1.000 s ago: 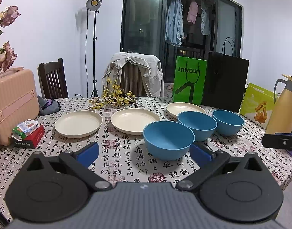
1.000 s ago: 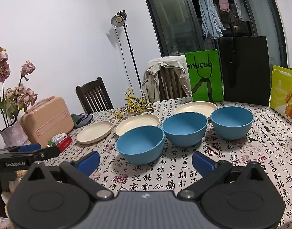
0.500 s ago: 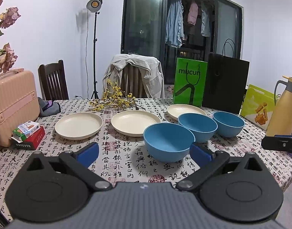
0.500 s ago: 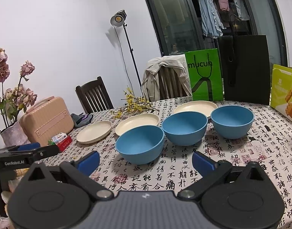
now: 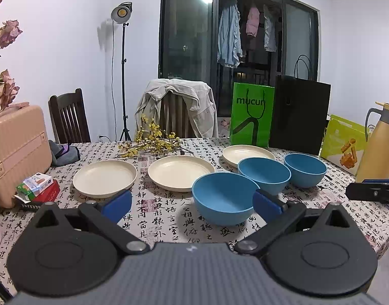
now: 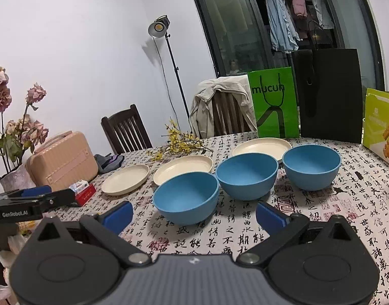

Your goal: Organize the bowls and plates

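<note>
nearest blue bowl (image 5: 223,198) ahead of spread left gripper (image 5: 192,204)

A pink case (image 5: 15,150) stands at the table's left edge, with small boxes (image 5: 36,186) in front of it and yellow flowers (image 5: 153,143) lying further back. A green bag (image 5: 251,117) and a black bag (image 5: 300,117) stand upright side by side at the far edge, near a gold jug (image 5: 380,142). A jacket (image 5: 176,101) hangs over a chair behind the table, beside a lamp (image 5: 122,12) on a stand.
</note>
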A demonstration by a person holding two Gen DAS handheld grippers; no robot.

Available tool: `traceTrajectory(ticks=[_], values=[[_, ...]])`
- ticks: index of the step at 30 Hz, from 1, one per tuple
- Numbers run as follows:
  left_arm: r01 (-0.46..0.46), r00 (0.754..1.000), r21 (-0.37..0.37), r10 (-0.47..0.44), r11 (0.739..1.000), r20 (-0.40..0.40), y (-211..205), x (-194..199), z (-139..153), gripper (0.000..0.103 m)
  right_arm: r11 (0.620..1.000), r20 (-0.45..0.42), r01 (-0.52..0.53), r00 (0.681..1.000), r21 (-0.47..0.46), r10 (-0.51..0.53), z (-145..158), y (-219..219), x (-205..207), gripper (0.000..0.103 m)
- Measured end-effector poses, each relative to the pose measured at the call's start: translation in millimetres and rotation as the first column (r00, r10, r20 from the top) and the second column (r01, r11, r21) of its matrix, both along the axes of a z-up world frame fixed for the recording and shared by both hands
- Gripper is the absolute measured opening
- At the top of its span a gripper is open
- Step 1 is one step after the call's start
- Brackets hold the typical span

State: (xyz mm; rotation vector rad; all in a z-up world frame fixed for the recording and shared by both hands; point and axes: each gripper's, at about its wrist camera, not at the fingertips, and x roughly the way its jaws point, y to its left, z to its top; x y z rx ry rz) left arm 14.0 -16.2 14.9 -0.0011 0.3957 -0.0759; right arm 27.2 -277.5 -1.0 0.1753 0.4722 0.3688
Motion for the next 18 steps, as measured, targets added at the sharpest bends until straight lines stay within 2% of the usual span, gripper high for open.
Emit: traceTrajectory(ticks=[5, 18], values=[[-0.009, 1.0, 0.015, 0.009, 1.0, 0.009, 1.2, 1.2, 2.2, 0.103, 1.0, 0.028, 0.007, 1.0, -0.015, -0.006, 2.8, -0.7, 0.5, 0.103], [-0.025, 1.0, -0.011, 0.025, 1.0, 0.011, 9.7, 0.3, 0.7, 0.103, 1.0, 0.022, 0.006, 1.0, -0.008, -0.006, -0.1, -0.9, 4.0, 0.103]])
